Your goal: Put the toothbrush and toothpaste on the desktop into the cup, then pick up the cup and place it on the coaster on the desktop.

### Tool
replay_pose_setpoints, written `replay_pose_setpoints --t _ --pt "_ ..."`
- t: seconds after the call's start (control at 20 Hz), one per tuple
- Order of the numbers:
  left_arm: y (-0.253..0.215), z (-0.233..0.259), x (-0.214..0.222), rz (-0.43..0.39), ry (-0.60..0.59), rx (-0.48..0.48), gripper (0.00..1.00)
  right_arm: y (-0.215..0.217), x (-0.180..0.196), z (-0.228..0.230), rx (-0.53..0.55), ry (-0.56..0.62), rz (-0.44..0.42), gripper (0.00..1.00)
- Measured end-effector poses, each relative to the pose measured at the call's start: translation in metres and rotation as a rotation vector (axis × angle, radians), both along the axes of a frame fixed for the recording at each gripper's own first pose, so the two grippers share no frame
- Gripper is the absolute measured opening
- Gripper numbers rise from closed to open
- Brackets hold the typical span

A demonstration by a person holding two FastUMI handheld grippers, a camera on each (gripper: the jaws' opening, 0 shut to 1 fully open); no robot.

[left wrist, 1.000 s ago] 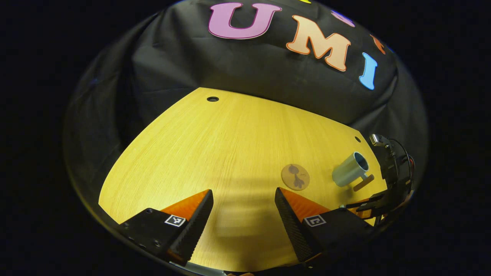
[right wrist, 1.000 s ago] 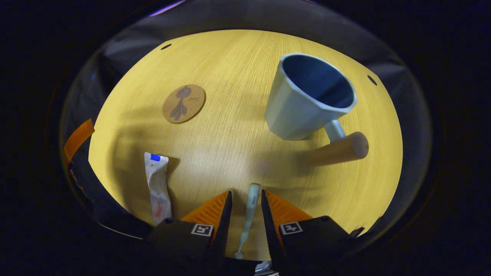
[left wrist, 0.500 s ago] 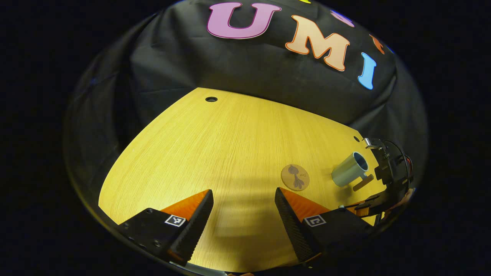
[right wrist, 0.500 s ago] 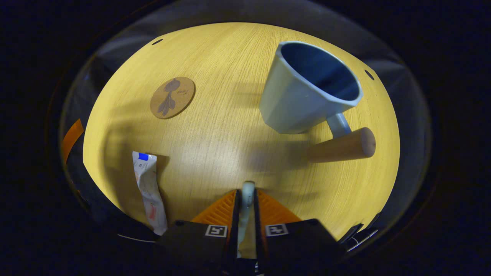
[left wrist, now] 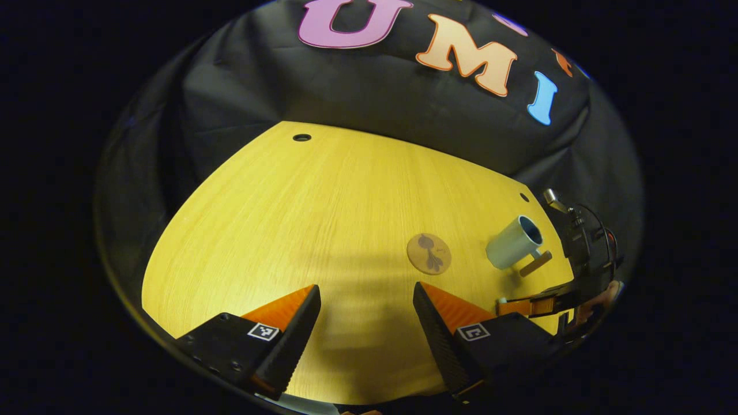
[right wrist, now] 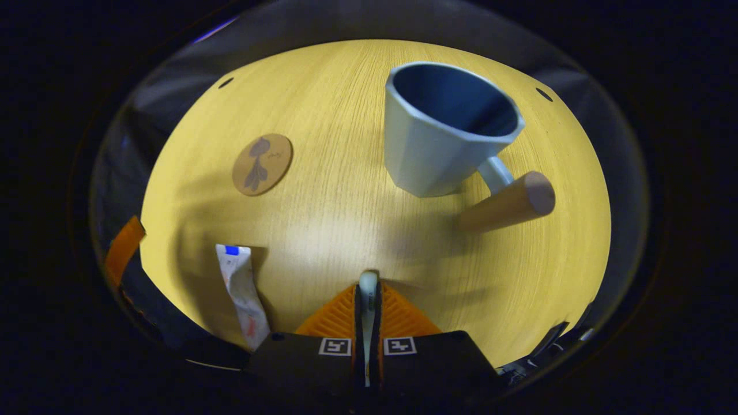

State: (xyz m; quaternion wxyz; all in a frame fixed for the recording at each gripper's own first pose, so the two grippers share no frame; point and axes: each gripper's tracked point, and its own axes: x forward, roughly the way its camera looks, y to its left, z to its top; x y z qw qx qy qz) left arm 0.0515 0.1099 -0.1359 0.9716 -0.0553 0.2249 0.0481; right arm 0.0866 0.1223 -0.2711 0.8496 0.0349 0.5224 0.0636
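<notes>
The right tongs [right wrist: 367, 300] are clamped on the toothbrush [right wrist: 367, 288], near the pale blue cup [right wrist: 438, 144] standing on the wooden surface [right wrist: 346, 219]. The toothpaste tube [right wrist: 242, 294] lies flat to their left, the cork coaster [right wrist: 262, 164] beyond. The left tongs [left wrist: 366, 311] stand apart, holding nothing.

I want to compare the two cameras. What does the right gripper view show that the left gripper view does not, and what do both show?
Right gripper view alone: the toothpaste tube lying flat on the desktop, and the right hand-held gripper shut on the toothbrush.
Left gripper view alone: the left hand-held gripper, open and holding nothing, and the black cloth wall.
Both: the wooden desktop, the round coaster and the upright, wooden-handled cup.
</notes>
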Motion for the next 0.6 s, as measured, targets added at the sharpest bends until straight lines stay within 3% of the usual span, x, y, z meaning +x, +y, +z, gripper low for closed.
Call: replay_pose_setpoints --t 0.35,0.6 --pt "-0.046 -0.014 -0.001 -0.076 0.07 -0.042 0.95 -0.014 -0.01 0.036 0.083 -0.132 0.037 0.06" --pt "-0.079 -0.043 -0.005 -0.103 0.237 -0.03 0.95 -0.055 -0.024 0.044 0.057 -0.174 0.011 0.05"
